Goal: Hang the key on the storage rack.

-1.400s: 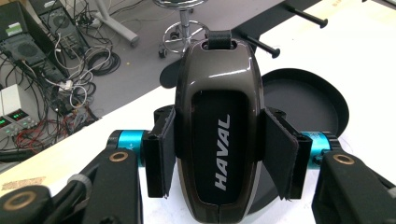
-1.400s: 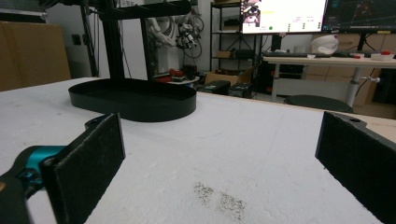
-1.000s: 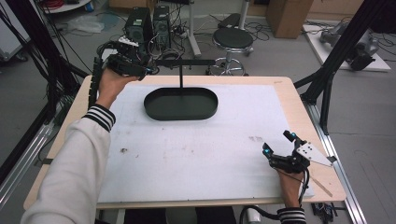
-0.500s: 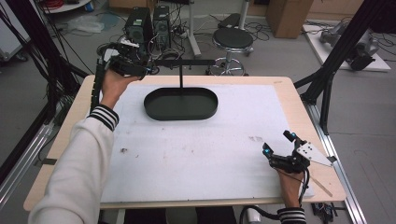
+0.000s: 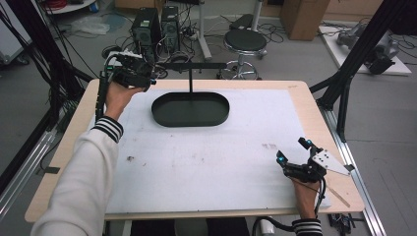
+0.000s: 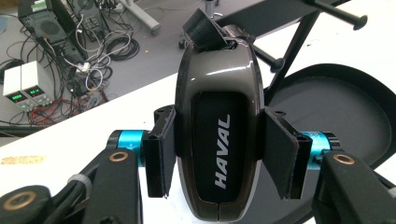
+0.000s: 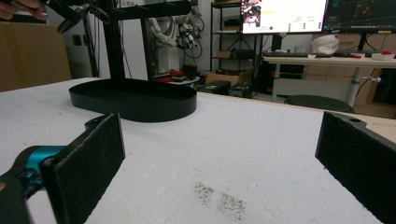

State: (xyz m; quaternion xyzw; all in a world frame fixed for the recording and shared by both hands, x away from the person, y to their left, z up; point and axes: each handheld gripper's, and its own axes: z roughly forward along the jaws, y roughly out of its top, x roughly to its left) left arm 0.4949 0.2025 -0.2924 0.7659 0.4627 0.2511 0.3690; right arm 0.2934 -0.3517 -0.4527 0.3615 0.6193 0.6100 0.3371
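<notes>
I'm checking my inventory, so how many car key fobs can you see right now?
1: a glossy dark HAVAL key fob, clamped between the left gripper pads near the black stand at the table's far left. None elsewhere.

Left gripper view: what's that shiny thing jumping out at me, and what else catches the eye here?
A glossy dark key fob marked HAVAL, clamped between the left gripper's pads, held up near the table's far left corner. Beyond it stands a black oval tray with a T-shaped post. The right gripper rests open at the near right.

Glossy dark HAVAL key fob (image 6: 217, 140) upright between left tool's (image 6: 223, 161) pads, near black stand tray (image 5: 191, 109).
</notes>
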